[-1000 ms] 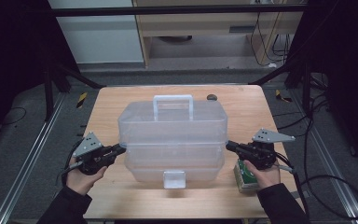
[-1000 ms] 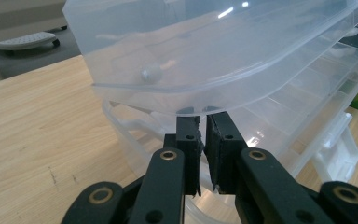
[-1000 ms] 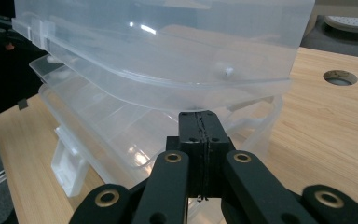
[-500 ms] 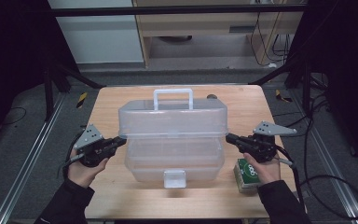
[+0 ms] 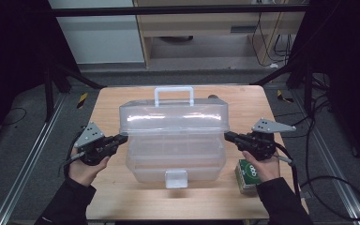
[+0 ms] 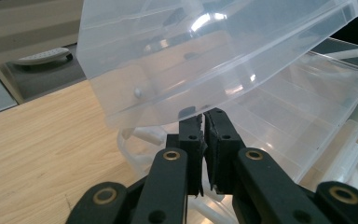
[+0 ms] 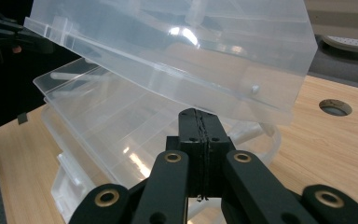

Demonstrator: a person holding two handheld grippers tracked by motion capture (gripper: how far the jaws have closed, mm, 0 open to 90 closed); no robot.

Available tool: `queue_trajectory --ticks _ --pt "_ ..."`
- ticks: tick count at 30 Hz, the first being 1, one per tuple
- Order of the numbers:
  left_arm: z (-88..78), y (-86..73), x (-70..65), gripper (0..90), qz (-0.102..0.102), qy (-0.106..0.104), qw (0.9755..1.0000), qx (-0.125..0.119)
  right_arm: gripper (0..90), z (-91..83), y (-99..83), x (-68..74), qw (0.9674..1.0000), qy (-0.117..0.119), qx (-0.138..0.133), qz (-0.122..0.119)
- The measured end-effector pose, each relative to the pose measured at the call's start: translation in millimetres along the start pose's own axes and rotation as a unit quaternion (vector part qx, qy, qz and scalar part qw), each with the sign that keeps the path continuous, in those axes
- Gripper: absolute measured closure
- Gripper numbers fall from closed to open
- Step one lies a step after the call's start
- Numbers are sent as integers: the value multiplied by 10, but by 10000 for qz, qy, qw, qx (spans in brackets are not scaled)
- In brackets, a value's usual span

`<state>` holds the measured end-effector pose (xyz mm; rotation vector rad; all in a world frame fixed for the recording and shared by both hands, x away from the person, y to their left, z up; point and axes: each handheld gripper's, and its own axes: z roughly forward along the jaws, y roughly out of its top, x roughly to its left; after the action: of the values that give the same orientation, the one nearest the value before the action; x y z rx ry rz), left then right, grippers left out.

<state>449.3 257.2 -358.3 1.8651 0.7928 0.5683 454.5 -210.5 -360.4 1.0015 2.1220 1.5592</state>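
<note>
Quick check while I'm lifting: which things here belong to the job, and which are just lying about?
In the job:
- clear plastic box
- its raised lid, tilted up at the front
- left tongs, shut, at the lid's left end
- right tongs, shut, at the lid's right end

Lying about:
- green packet by the right hand
- table with a round hole

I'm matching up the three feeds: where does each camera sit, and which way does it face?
High view: above the near side, facing forward and down on the table; both forearms show.
Left gripper view: on the left gripper, under the raised lid.
Right gripper view: on the right gripper, facing the lid's other end.
Shared: the clear box.
</note>
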Motion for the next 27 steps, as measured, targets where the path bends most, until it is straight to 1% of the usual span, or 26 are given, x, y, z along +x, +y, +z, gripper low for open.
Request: queue_trajectory --ticks 3,6,8,11,13,14,16,18,20,23,27 --pt "1 -11 -16 835 15 27 10000 -7 897 -4 -2 5 10000 3 8 4" --pt "-9 -34 -30 808 73 119 9999 44 897 -9 -4 2 10000 3 19 -8" --pt "-25 -57 -37 774 103 214 9997 112 897 -9 -7 3 10000 -1 27 -13" --pt "-40 -80 -19 730 75 390 9991 151 897 -8 -13 1 10000 -7 34 -34" --pt "-33 -90 -9 688 63 545 9984 127 897 -8 -15 5 10000 -3 30 -30" --pt "-32 -90 -7 657 69 582 9982 118 897 -8 -15 5 10000 4 27 -37" --pt "-27 -89 -8 623 58 623 9980 86 897 -7 -13 14 10000 31 36 -48" --pt "-21 -77 -17 599 133 669 9977 34 897 -1 -11 23 10000 44 40 -54" --pt "-7 -60 -23 576 192 656 9977 -19 897 1 -11 24 10000 29 53 -69" --pt "27 -41 -26 560 249 695 9972 -91 897 -3 -13 26 9999 19 77 -75" --pt "73 -24 -5 561 242 682 9973 -83 896 -1 -13 29 9999 22 73 -72"
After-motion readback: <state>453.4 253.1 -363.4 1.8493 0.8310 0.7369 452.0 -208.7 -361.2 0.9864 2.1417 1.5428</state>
